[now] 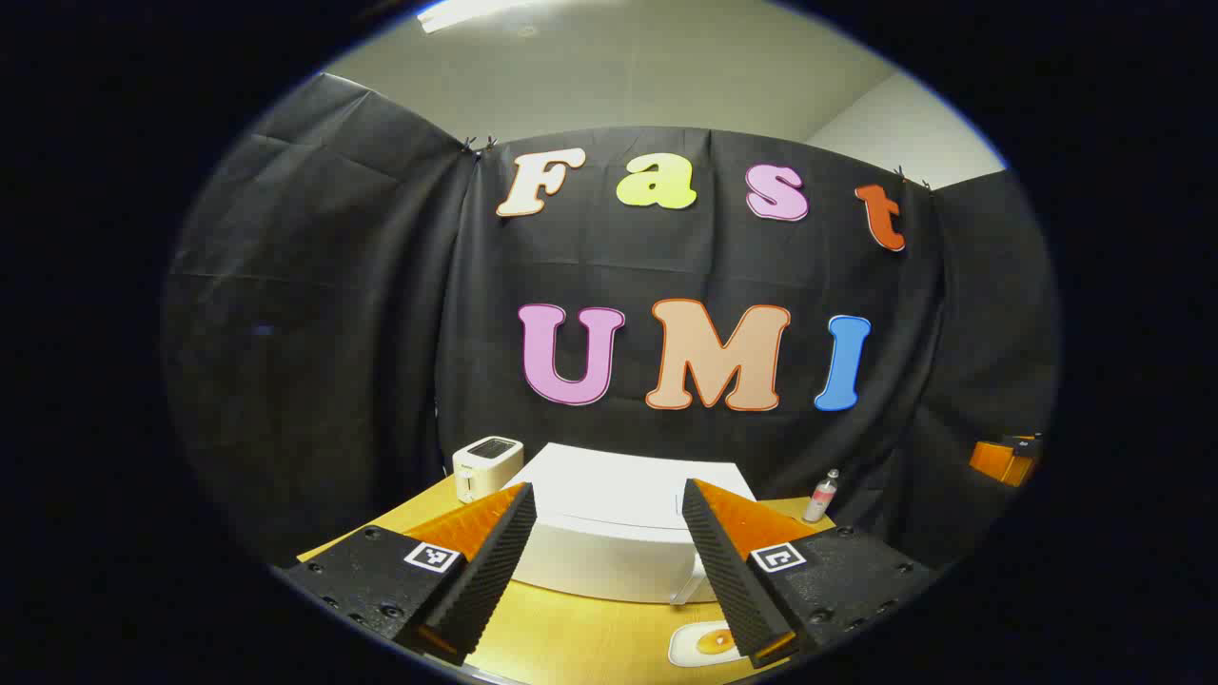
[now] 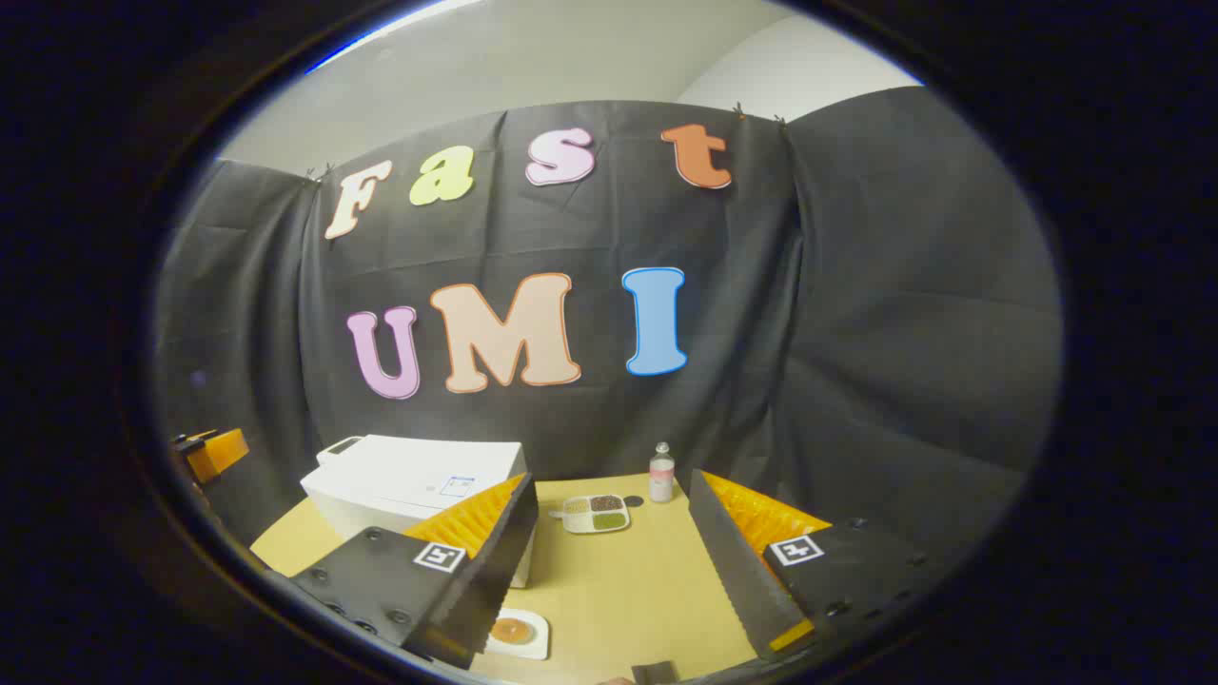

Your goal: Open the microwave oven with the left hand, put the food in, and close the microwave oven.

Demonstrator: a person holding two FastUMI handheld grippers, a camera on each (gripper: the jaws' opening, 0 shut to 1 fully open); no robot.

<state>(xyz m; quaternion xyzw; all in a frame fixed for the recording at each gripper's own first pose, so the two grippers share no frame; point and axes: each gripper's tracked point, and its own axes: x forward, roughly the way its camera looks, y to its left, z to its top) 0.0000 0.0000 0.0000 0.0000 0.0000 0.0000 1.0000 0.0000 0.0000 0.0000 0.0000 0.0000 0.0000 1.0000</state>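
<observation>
Nothing done yet: microwave oven [image 1: 618, 533] closed ahead of empty, spread left gripper [image 1: 609, 561]; right gripper [image 2: 614, 571] likewise open, food [image 2: 514, 630] below untouched.

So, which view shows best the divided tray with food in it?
The right gripper view: the tray lies whole on the table between the claw's fingers, beside the bottle. In the left gripper view I cannot make it out; there the microwave stands in front.

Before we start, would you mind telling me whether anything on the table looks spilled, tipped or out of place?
Nothing stands out. The microwave oven sits closed on the wooden table, the toaster and small bottle stand upright, and the divided food tray and the plate of food lie flat, unspilled.
</observation>
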